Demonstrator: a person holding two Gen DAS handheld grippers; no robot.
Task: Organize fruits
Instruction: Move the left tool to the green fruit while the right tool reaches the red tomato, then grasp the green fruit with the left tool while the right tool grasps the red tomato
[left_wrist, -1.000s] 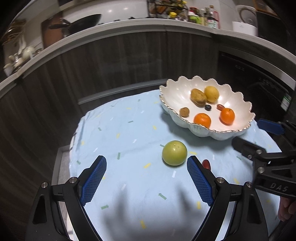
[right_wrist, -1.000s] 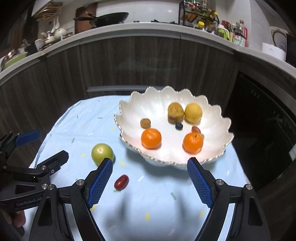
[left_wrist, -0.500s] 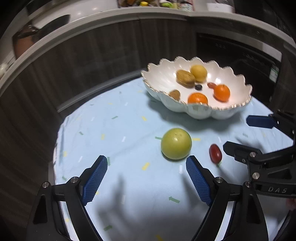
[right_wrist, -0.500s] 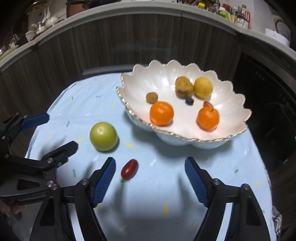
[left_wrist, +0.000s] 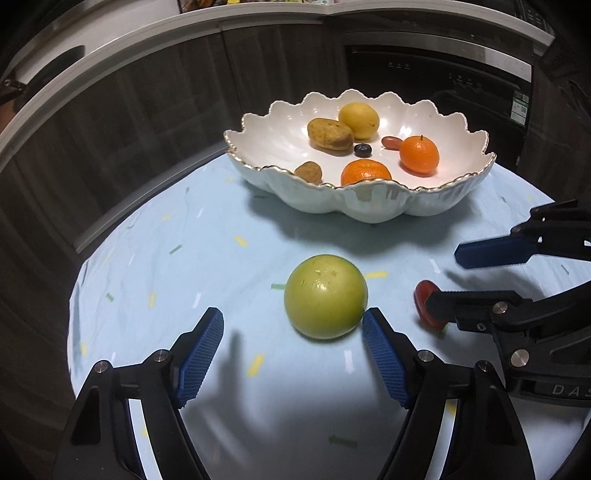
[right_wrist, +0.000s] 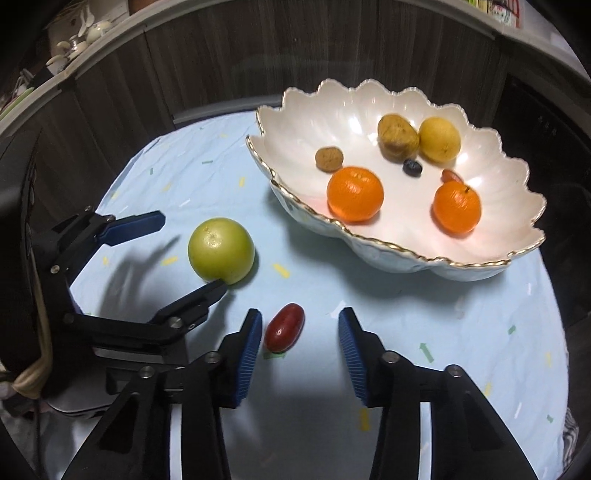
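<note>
A green round fruit lies on the light blue cloth; it also shows in the right wrist view. My left gripper is open, its right finger at the fruit's side. A small red date lies on the cloth; in the left wrist view it is partly hidden. My right gripper is open, with the date just inside its left finger. A white scalloped bowl, also seen in the right wrist view, holds two oranges, a yellow fruit, a brown fruit, a walnut, a blueberry and a red date.
The round table's cloth ends at dark wooden cabinets behind. A dark oven front stands at the back right. The two grippers sit close together near the front edge.
Both grippers have moved forward and down. The left one has closed in on the green fruit, the right one on the red date. Both stay open.
</note>
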